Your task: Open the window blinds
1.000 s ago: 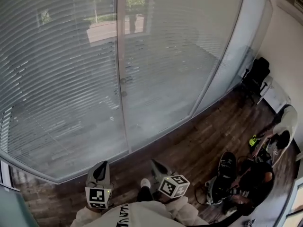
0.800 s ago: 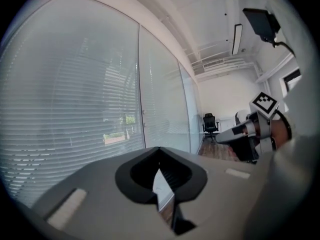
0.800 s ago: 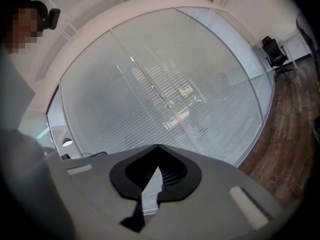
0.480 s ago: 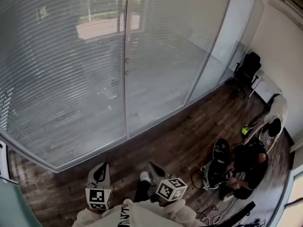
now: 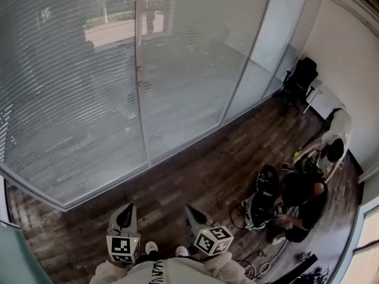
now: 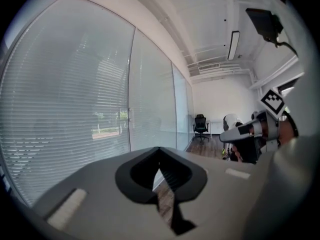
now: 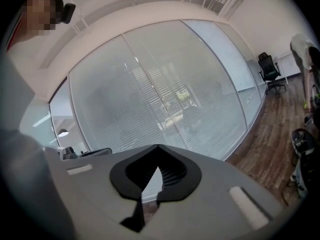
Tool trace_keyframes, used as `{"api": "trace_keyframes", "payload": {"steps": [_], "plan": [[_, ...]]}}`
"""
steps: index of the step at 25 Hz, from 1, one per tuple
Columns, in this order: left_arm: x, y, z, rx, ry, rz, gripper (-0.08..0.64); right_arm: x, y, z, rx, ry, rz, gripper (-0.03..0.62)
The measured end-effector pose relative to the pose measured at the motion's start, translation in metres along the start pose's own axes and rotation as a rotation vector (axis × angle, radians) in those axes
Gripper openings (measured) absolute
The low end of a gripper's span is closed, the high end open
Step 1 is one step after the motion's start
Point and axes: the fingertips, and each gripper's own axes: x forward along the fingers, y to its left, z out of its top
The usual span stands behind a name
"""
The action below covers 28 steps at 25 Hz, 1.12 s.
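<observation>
Closed slatted window blinds (image 5: 71, 99) hang behind a long glass wall with metal mullions. The wall stands across a strip of wooden floor from me. My left gripper (image 5: 124, 215) and right gripper (image 5: 195, 213) are held side by side low in the head view. Both point toward the wall and stay well short of it. Each has its jaws together with nothing between them. In the left gripper view, the left gripper (image 6: 160, 151) faces the blinds (image 6: 60, 129) at an angle. In the right gripper view, the right gripper (image 7: 157, 148) faces the blinds (image 7: 150, 99) more squarely.
Two people (image 5: 302, 200) crouch on the dark wooden floor (image 5: 195, 170) at the right, beside a black bag (image 5: 263, 194) and loose cables. A black office chair (image 5: 298, 78) stands by the far white wall. A white ledge (image 5: 12, 259) sits at the lower left.
The glass wall has slid left and slightly farther off in the head view, showing more floor. The people at the right have shifted left. Both grippers keep their place and stay shut.
</observation>
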Motion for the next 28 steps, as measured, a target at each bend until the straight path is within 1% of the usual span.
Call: {"api": "trace_keyframes", "payload": {"steps": [5, 11, 16, 20, 28], "plan": [[0.002, -0.03, 0.01, 0.013, -0.007, 0.025, 0.0, -0.014, -0.011, 0.013, -0.072, 0.008, 0.021, -0.002], [0.012, -0.056, 0.024, 0.042, -0.017, 0.032, 0.0, -0.018, -0.026, 0.03, -0.079, -0.007, 0.058, -0.002], [0.024, -0.055, 0.038, 0.064, -0.047, 0.027, 0.0, -0.009, -0.028, 0.05, -0.088, -0.054, 0.071, 0.0], [0.029, -0.047, 0.044, 0.067, -0.071, 0.041, 0.0, 0.006, -0.024, 0.052, -0.101, -0.057, 0.096, -0.002], [0.034, -0.029, 0.046, 0.062, -0.078, 0.066, 0.0, 0.027, -0.015, 0.056, -0.117, -0.056, 0.125, -0.002]]}}
